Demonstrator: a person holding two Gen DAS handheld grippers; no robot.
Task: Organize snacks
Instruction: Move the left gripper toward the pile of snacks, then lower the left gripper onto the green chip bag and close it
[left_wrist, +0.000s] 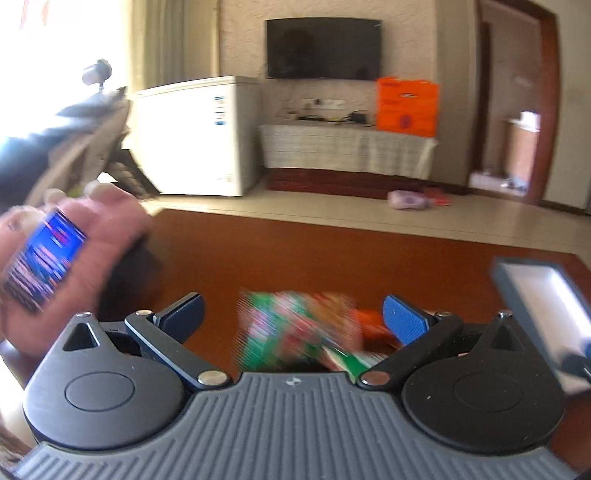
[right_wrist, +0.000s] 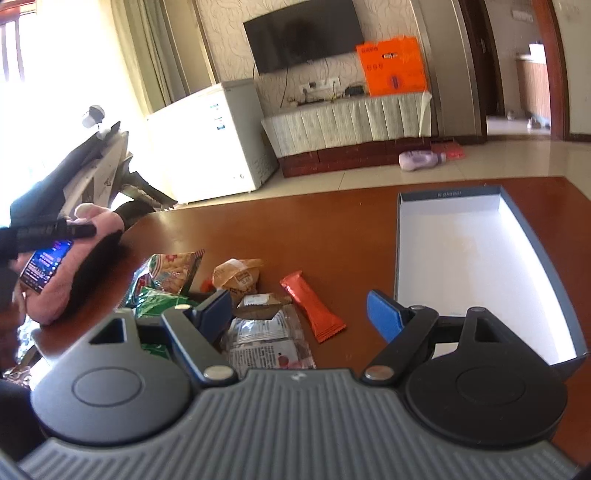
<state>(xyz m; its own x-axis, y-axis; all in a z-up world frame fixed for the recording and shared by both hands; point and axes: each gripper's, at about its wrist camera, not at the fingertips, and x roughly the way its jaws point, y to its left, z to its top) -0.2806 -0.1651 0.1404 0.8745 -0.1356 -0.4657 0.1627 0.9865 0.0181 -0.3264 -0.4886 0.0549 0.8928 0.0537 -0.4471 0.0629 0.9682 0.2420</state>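
Observation:
Several snack packets lie in a heap on the brown table (right_wrist: 332, 221): a green packet (right_wrist: 159, 299), a tan packet (right_wrist: 238, 275), an orange bar (right_wrist: 312, 304) and a clear printed packet (right_wrist: 266, 341). My right gripper (right_wrist: 299, 312) hangs open just above the heap, nothing between its fingers. To its right stands an open grey box with a white inside (right_wrist: 469, 266). The left wrist view is blurred: my left gripper (left_wrist: 293, 321) is open over the green packet (left_wrist: 291, 328), and the box (left_wrist: 546, 310) shows at the right edge.
A person's hand holding a phone (right_wrist: 46, 264) rests at the table's left side, also seen in the left wrist view as the hand with the phone (left_wrist: 44, 258). Beyond the table are a white freezer (right_wrist: 214, 140), a wall television (right_wrist: 303, 33) and an orange bag (right_wrist: 393, 64).

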